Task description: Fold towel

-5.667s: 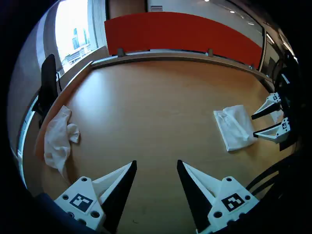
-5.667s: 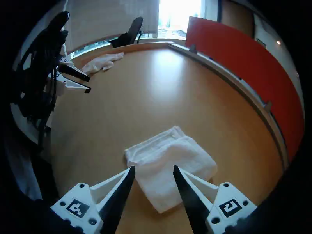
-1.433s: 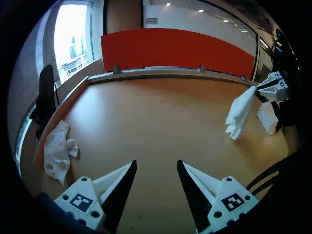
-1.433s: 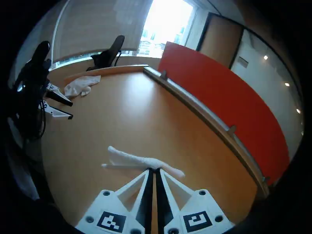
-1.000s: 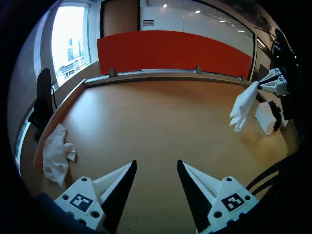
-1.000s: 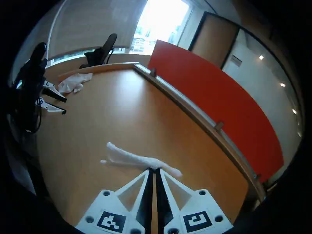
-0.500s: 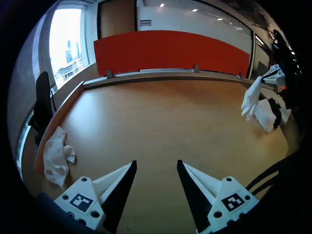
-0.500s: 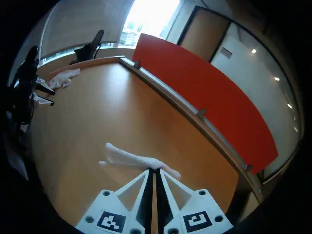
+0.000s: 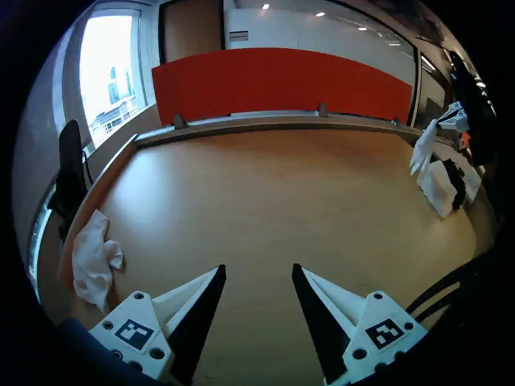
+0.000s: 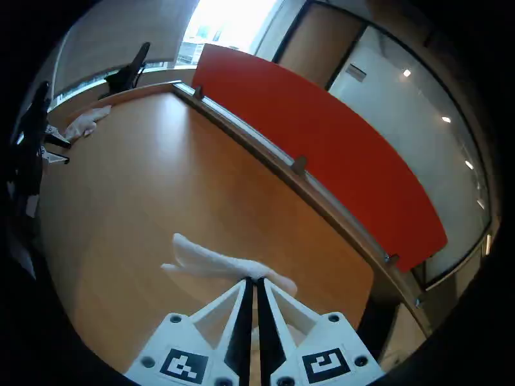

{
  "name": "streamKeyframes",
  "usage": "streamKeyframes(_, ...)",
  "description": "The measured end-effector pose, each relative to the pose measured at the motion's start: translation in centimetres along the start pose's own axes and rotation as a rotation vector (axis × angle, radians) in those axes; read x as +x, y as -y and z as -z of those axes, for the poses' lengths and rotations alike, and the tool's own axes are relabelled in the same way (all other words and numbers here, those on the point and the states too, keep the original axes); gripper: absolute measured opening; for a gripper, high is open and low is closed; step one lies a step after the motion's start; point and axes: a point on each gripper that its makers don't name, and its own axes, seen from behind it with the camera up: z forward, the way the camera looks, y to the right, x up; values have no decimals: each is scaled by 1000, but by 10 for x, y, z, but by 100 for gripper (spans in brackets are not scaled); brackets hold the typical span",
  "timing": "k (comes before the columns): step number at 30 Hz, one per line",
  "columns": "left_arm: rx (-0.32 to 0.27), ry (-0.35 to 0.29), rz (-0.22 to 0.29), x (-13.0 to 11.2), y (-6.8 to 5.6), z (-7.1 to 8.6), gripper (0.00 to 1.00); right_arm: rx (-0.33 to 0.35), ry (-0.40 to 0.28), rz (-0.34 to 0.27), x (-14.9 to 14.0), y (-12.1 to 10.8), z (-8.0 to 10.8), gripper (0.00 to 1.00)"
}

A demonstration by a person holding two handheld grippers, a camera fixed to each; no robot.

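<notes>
The towel (image 10: 219, 260) hangs in the air over the far end of the table (image 9: 270, 193), pinched between the closed fingers of the right gripper (image 10: 252, 281) (by one edge only, it seems). I think it could unfold or slip and miss the white pile (image 9: 441, 186) near it. The left gripper (image 9: 257, 270) is spread apart, empty, near a crumpled cloth (image 9: 93, 254).

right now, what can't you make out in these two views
Right gripper view: towel below the grip point, hidden by the right gripper.
Left gripper view: white pile at the right edge, small and distorted; layers uncountable.
Right gripper view: crumpled towel, too small for detail.
</notes>
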Motion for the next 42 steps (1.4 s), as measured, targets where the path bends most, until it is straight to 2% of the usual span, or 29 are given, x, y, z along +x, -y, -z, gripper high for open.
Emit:
streamKeyframes(12, 5, 12, -12, 1, -7, -3, 75, -61, 50, -16, -26, -65, 7, 4)
streamKeyframes(23, 6, 14, -23, 6, -10, -6, 75, -104, 74, -37, -38, -104, 12, 4)
streamKeyframes(35, -4, 17, -32, 8, -16, -7, 75, -118, 103, -60, -59, -115, 22, 4)
streamKeyframes(42, -15, 18, -46, 9, -22, -6, 76, -130, 129, -83, -83, -116, 34, 4)
